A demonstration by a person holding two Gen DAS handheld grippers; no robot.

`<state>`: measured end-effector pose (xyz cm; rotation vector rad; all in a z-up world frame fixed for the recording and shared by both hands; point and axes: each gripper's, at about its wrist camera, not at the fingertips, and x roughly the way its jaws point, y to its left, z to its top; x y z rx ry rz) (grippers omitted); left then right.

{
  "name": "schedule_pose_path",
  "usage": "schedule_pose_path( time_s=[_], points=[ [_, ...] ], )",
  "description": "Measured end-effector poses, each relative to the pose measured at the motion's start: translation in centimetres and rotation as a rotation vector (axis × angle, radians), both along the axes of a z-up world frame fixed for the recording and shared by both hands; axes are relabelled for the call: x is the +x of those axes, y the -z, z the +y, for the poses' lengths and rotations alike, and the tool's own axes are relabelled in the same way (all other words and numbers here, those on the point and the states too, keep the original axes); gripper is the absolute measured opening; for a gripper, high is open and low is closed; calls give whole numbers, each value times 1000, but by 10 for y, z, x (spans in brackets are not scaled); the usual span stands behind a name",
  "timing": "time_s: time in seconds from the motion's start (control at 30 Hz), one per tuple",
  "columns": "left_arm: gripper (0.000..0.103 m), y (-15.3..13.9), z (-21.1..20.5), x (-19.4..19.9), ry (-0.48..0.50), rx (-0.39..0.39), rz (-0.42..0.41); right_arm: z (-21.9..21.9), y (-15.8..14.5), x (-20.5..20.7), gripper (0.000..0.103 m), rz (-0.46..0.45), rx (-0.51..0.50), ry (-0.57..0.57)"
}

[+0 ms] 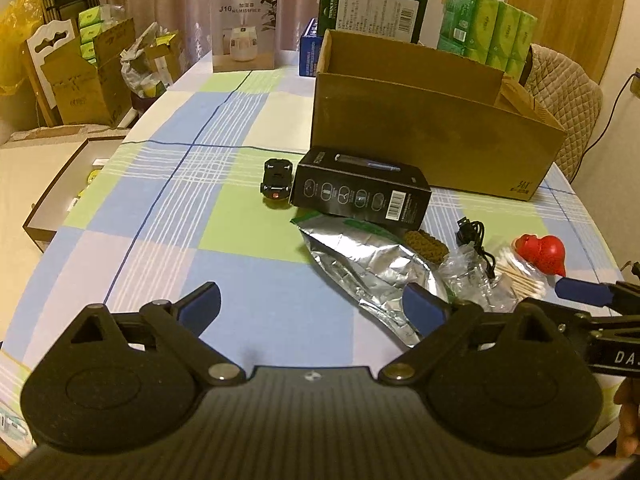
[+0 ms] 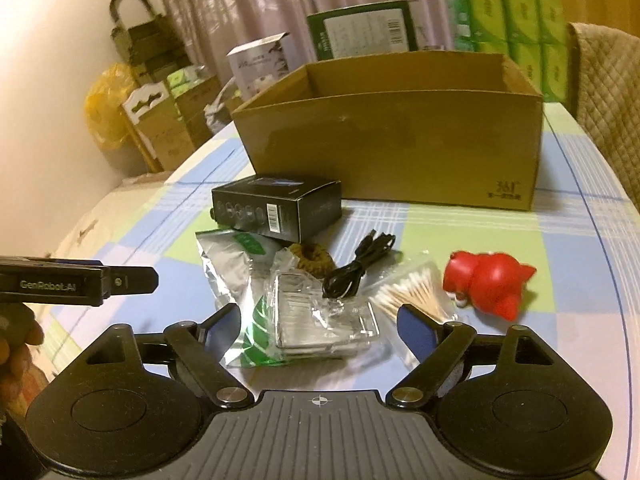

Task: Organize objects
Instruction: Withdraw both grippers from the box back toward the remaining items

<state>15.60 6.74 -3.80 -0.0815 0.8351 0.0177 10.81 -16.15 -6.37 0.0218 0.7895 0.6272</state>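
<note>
An open cardboard box [image 1: 420, 136] [image 2: 392, 152] stands on the checked tablecloth. In front of it lie a black carton [image 1: 360, 190] [image 2: 280, 210], a small black toy car [image 1: 276, 182], a silver foil pouch [image 1: 368, 264] [image 2: 228, 260], a brown scrunchie [image 1: 424, 244] [image 2: 316, 258], a black cable [image 1: 476, 238] [image 2: 360, 268], a clear plastic packet [image 2: 320, 320], a bag of cotton swabs [image 1: 520, 276] [image 2: 412, 292] and a red toy [image 1: 540, 252] [image 2: 488, 284]. My left gripper [image 1: 312, 308] is open and empty over the cloth. My right gripper [image 2: 316, 328] is open around the clear packet.
A humidifier carton [image 1: 245, 28], a green box [image 1: 372, 8] and green tissue packs [image 1: 492, 28] stand behind the cardboard box. A padded chair [image 1: 564, 92] is at the right. Cartons and bags sit at the left [image 1: 88, 76]. An open drawer [image 1: 68, 184] is beside the table.
</note>
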Motion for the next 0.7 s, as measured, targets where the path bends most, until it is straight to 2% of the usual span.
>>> schedule_pose_path(
  time_s=[0.57,0.7],
  points=[
    [97,10,3,7,-10,-22,28,15,27,31,82,114,-25,-26],
    [97,12,3,10,-15,-27,34,15,27,33,69,123,-24,-20]
  ],
)
